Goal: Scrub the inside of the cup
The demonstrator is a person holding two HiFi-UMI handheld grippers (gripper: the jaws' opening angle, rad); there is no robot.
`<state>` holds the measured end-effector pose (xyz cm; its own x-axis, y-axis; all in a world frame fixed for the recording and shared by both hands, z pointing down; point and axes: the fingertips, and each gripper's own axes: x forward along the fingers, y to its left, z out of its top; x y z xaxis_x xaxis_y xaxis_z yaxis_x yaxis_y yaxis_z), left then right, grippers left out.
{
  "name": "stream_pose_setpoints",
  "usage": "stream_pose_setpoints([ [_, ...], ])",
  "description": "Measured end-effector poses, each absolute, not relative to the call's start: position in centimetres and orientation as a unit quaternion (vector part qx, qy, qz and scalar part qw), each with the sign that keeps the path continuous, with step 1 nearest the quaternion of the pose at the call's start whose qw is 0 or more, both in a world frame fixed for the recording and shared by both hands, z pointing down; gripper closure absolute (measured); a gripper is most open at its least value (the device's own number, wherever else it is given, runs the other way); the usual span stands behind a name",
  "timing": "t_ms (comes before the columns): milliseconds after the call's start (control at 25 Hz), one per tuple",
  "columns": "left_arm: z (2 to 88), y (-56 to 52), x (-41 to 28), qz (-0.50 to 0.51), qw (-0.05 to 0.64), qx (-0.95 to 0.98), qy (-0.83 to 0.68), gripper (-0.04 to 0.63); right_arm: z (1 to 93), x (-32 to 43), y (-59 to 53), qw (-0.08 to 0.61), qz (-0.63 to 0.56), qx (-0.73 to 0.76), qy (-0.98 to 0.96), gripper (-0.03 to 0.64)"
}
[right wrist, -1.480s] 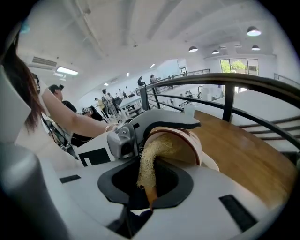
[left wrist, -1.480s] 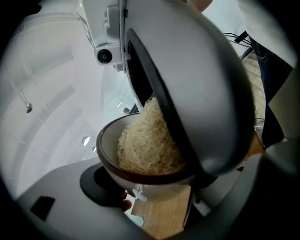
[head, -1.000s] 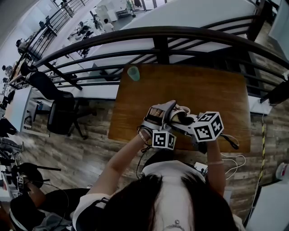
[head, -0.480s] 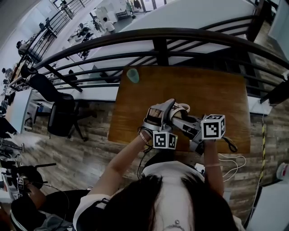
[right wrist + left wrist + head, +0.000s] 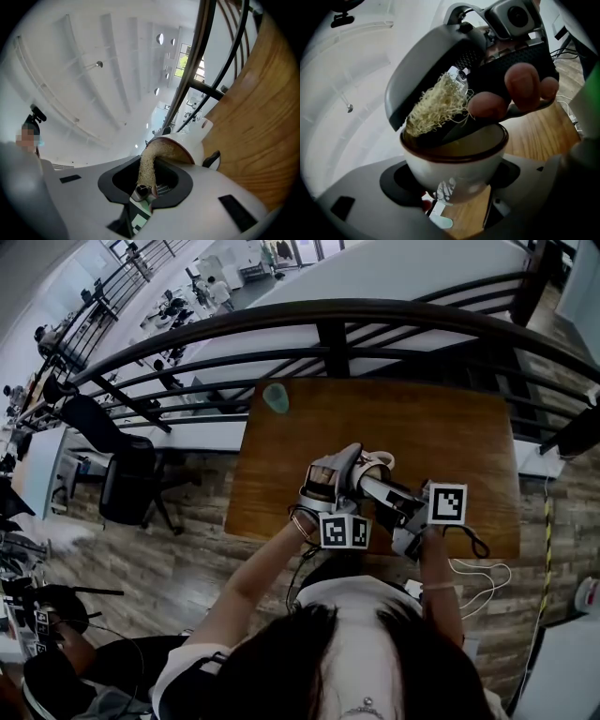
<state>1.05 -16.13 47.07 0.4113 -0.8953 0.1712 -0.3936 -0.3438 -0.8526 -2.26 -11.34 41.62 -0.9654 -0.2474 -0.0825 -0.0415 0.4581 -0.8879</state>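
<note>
A white cup (image 5: 454,165) with a brown rim sits tilted between the left gripper's (image 5: 452,180) jaws, which are shut on its sides. My right gripper (image 5: 429,123) is shut on a straw-coloured fibre scrubber (image 5: 434,104) whose tip rests on the cup's rim and dips inside. In the right gripper view the scrubber (image 5: 148,166) runs from the right gripper (image 5: 146,183) into the mouth of the cup (image 5: 183,146). In the head view both grippers meet at the cup (image 5: 377,464) above the near edge of the wooden table (image 5: 412,418), the left gripper (image 5: 339,476) beside the right gripper (image 5: 380,489).
A small green object (image 5: 276,397) lies at the table's far left corner. A dark metal railing (image 5: 330,334) runs along the table's far side. White cables (image 5: 483,570) trail on the plank floor at the right. An office chair (image 5: 122,470) stands to the left.
The right gripper has rolled at the wrist, and its marker cube has shifted a little to the right. The left gripper and the cup have hardly moved.
</note>
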Motion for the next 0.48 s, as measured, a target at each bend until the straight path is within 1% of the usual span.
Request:
stream_pose_setpoints([
  [240, 48.0, -15.9, 0.9, -0.343, 0.374, -0.755, 0.415, 0.189, 42.5, -3.0, -11.0, 0.037, -0.473, -0.1, 0.874, 0.538],
  [480, 47.9, -16.0, 0.6, -0.353, 0.379, -0.757, 0.399, 0.189, 43.3, -3.6, -10.6, -0.053, -0.417, -0.117, 0.9, 0.538],
])
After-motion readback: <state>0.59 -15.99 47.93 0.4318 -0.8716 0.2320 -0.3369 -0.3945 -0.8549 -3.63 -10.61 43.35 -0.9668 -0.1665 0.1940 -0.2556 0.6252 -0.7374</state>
